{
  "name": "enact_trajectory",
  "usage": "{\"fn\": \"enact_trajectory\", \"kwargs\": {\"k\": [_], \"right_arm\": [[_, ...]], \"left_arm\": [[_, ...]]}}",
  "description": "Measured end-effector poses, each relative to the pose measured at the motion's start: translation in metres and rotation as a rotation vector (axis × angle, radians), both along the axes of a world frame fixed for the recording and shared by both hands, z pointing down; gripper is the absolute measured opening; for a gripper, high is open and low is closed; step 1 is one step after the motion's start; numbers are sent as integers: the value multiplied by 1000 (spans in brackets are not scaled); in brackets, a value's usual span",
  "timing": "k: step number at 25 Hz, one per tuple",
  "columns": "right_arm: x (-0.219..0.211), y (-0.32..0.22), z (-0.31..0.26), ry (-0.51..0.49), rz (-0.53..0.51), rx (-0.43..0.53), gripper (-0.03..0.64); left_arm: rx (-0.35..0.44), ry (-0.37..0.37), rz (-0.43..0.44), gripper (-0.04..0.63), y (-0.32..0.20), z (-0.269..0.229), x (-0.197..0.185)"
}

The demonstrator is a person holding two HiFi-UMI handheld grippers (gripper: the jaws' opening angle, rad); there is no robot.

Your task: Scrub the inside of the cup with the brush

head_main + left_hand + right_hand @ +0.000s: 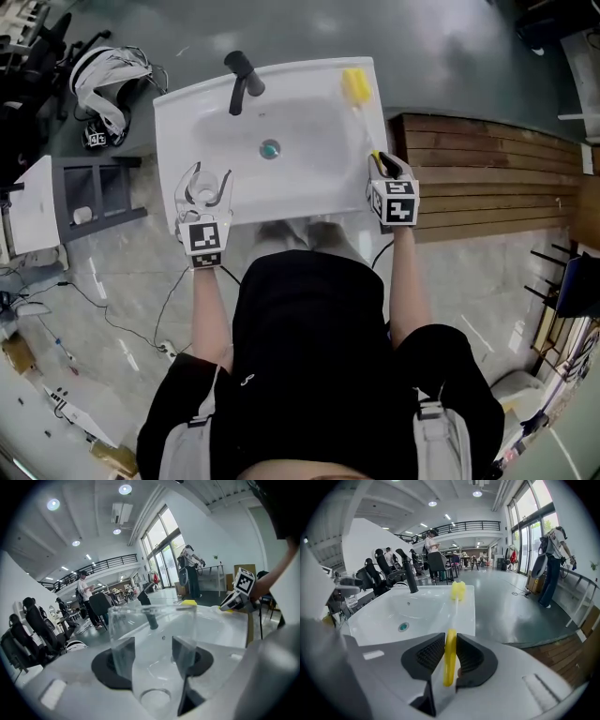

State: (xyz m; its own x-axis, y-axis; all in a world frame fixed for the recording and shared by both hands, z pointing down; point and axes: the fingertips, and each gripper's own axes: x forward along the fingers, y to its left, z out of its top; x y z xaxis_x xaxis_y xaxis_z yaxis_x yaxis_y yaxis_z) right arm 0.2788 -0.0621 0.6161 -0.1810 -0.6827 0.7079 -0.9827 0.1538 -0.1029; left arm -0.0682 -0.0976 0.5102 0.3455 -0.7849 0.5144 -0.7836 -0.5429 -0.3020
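The person stands at a white sink (pixel 178 112) with both tools in hand, and the scrubbing has not yet begun. The left tongs (pixel 153 656) are clamped on a clear cup (pixel 140 620), one pad on each side of its wall, its mouth pointing away from the person toward the black faucet (pixel 242 80). It is held over the sink's near left corner; whether it rests on the rim I can't tell. The right tongs (pixel 450 656) are clenched on the yellow handle of the brush (pixel 449 667), right at its near end. The thin shaft runs along the sink's right rim, and the yellow sponge head (pixel 458 590) lies at the far corner (dry-looking, though that is hard to judge from here). So both grips look settled, but cup and brush are well apart, on opposite sides of the basin. To my eye everything that matters is still left: lift the brush, bring its head into the cup's mouth, and work it around the inside.
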Motion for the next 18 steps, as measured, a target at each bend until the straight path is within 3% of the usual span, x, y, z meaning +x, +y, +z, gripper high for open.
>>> {"fn": "enact_trajectory", "kwargs": {"k": [10,18], "right_arm": [[6,-3,4,23,0,-20,71],[3,2,-3,-26,-23,-27,67]], "left_arm": [[16,-41,14,268,-1,-4,10],[35,-52,28,268,-3,-13,15]]}}
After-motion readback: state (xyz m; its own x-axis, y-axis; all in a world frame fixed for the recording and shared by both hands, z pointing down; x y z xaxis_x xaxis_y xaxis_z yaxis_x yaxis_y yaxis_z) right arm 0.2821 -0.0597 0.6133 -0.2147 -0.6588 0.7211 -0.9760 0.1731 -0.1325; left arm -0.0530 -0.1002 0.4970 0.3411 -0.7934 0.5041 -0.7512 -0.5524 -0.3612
